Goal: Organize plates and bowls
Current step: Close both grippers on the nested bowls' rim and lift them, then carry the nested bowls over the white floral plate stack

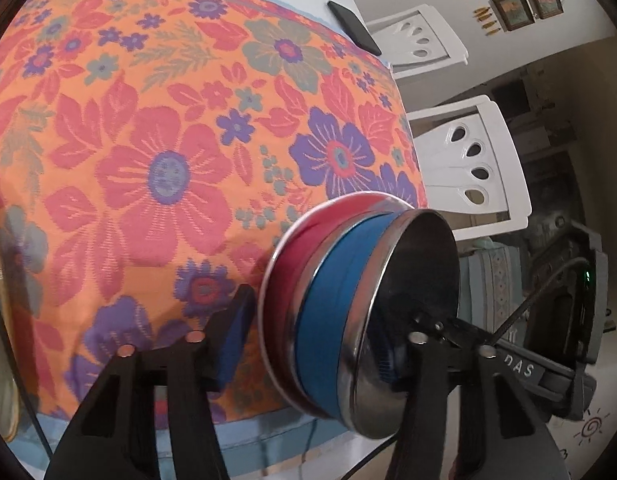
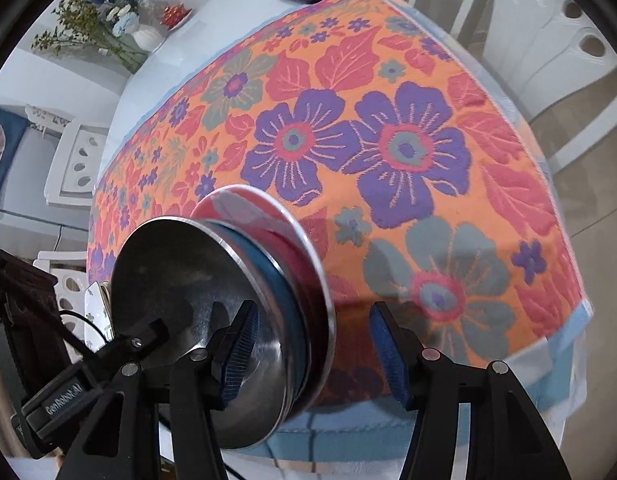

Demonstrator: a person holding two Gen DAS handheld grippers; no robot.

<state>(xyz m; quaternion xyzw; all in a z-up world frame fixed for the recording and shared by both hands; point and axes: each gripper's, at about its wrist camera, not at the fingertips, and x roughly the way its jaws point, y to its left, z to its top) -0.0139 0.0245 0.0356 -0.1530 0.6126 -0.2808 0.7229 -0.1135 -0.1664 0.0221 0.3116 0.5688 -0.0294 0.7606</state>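
Stack on edge over the counter's near end

Bowls, nested in steel, blue and red, lie tipped on their side just above the near edge of the counter, mouth turned toward the right hand-held gripper. That one stands apart: one pad sits inside the steel mouth, the other hangs clear of the red rim. The left hand-held gripper straddles the stack too, one pad just beside the red rim and the other finger hidden in the mouth, so whether it clamps cannot be told.

The sound way is probably to level the stack mouth-up first, then lower it well onto the cloth, away from the edge, and only then let go; steel on steel may slip.

The phone and vase sit far off. Chairs crowd the side, and each gripper lies close in the other's path.
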